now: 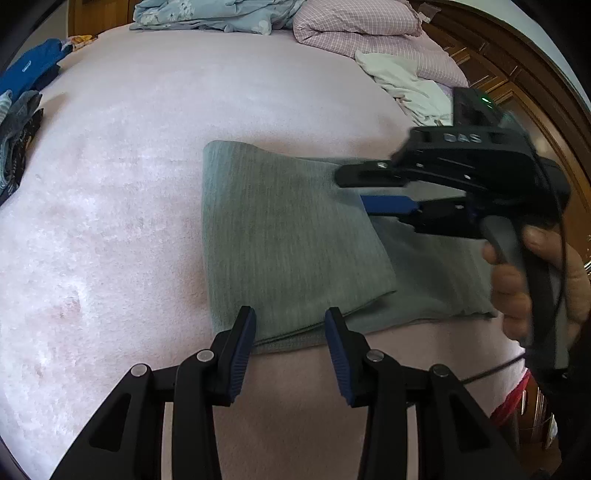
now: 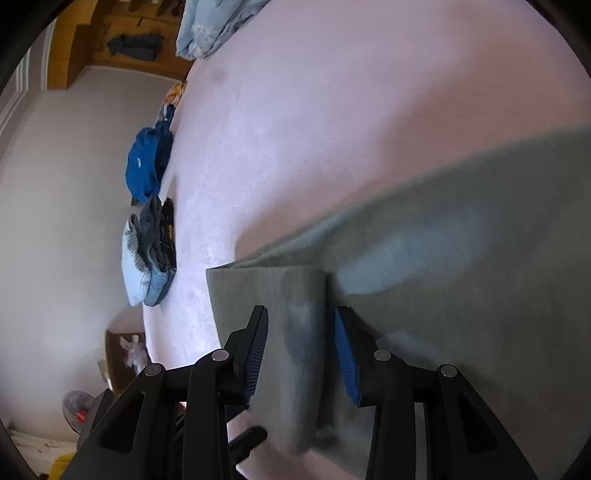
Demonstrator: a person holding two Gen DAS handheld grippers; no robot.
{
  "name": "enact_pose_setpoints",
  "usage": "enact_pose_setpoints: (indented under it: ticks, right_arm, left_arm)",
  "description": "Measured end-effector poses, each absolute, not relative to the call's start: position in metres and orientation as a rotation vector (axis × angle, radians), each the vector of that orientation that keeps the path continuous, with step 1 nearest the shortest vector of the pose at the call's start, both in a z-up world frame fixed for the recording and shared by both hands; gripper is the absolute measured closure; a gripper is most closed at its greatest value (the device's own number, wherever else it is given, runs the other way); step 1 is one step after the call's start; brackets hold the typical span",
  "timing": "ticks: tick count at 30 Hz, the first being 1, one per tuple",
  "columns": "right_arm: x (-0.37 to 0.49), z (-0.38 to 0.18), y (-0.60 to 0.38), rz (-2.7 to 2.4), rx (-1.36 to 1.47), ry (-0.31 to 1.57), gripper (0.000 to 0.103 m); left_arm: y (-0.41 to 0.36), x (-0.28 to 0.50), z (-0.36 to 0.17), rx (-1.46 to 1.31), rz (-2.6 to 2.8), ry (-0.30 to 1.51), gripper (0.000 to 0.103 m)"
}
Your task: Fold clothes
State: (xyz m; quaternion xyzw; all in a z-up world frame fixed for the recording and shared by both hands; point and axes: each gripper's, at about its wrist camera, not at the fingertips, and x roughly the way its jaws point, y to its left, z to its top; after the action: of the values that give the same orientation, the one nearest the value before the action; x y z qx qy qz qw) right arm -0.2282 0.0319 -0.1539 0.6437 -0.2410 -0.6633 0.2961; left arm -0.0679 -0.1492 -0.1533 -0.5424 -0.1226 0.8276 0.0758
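While grey garment (image 1: 288, 236) lies folded on bed (image 1: 147, 147) | both grippers (image 1: 290, 325) (image 2: 301, 325) agape | clothes pile (image 1: 18, 140) far left

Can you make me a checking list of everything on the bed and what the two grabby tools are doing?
Surface: pink bed cover, mostly bare in the middle.
Job's things: grey-green garment, partly folded, one layer over another.
Clutter: pile of blue and dark clothes at the bed's edge; white garment; light blue bedding; checked pillow.
Grippers: left tool open, at the garment's near edge; right tool open, a fold of cloth between its fingers.
Cables: black cable hanging below the right tool.
Surroundings: wooden headboard; pale wall.
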Motion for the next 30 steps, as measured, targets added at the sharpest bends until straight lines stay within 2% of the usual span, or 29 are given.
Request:
enact_pose_setpoints:
  ticks: [2,3,4,9,14,16,20,24,30]
  right_arm:
    - [-0.232,-0.158,0.021,-1.770,1.710,-0.626,0.070]
    - [-0.233,-0.158,0.018,-1.759,1.704,-0.629,0.086]
    - [-0.234,-0.158,0.016,-1.749,1.695,-0.632,0.091]
    - [-0.233,-0.136,0.016,-1.778,1.554,-0.619,0.092]
    - [-0.238,-0.163,0.012,-1.800,1.682,-0.544,0.090]
    - [-0.238,-0.160,0.017,-1.802,1.671,-0.580,0.089]
    - [-0.222,-0.125,0.032,-1.916,1.538,-0.528,0.087]
    - [-0.189,-0.112,0.042,-1.789,1.443,-0.571,0.087]
    - [-0.174,-0.152,0.038,-1.724,1.569,-0.569,0.087]
  left_arm:
    - [-0.150,-0.068,-0.154,-1.625,2.478,-0.376,0.068]
    - [-0.151,-0.068,-0.154,-1.625,2.476,-0.379,0.068]
    - [-0.151,-0.068,-0.155,-1.624,2.475,-0.383,0.068]
    - [-0.152,-0.069,-0.158,-1.616,2.458,-0.405,0.068]
    - [-0.147,-0.073,-0.166,-1.642,2.452,-0.363,0.067]
    - [-0.147,-0.073,-0.167,-1.637,2.447,-0.355,0.064]
    - [-0.151,-0.072,-0.164,-1.625,2.449,-0.384,0.064]
    - [-0.164,-0.067,-0.156,-1.576,2.507,-0.442,0.064]
    - [-0.161,-0.072,-0.164,-1.595,2.491,-0.477,0.064]
